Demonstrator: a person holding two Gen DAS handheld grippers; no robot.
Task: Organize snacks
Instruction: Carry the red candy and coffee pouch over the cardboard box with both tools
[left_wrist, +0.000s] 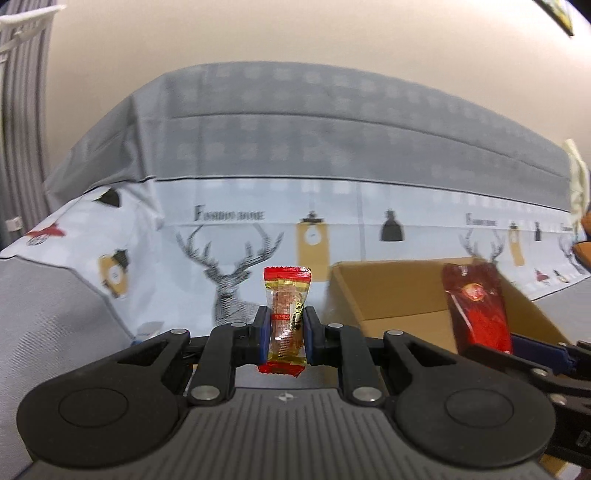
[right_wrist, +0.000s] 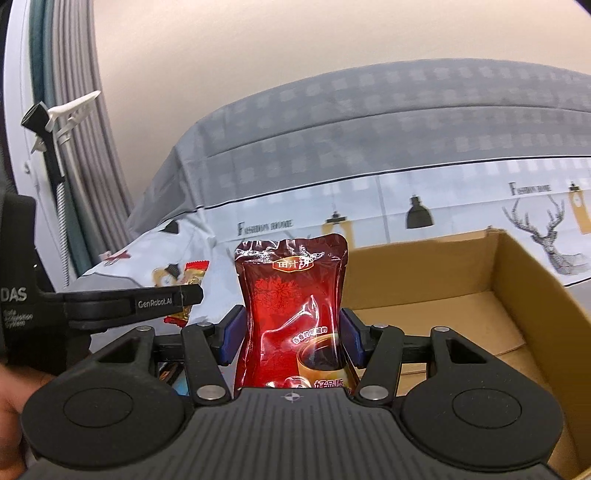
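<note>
In the left wrist view, a beige wall (left_wrist: 295, 33) fills the top of the frame and grey pleated curtains (left_wrist: 22, 122) hang at the upper left; across the middle lies a grey checked bedspread (left_wrist: 314, 122) over a white printed cloth (left_wrist: 229, 236) bearing stag heads, lamps and the words "Fashion home"; the left gripper (left_wrist: 287, 326) at lower centre is clamped on a small upright clear-and-red candy wrapper (left_wrist: 287, 317); an open brown cardboard box (left_wrist: 391, 291) sits at centre right, with a dark red foil pouch (left_wrist: 476, 302) in front of it.

In the right wrist view, the same wall, curtains, bedspread and cloth appear; the right gripper (right_wrist: 291, 338) grips the pouch, printed with Chinese characters and a cup, at lower centre; the box spreads to the right; the left gripper's side, lettered "GenRobot.AI" and "DAS", crosses the left of the frame.
</note>
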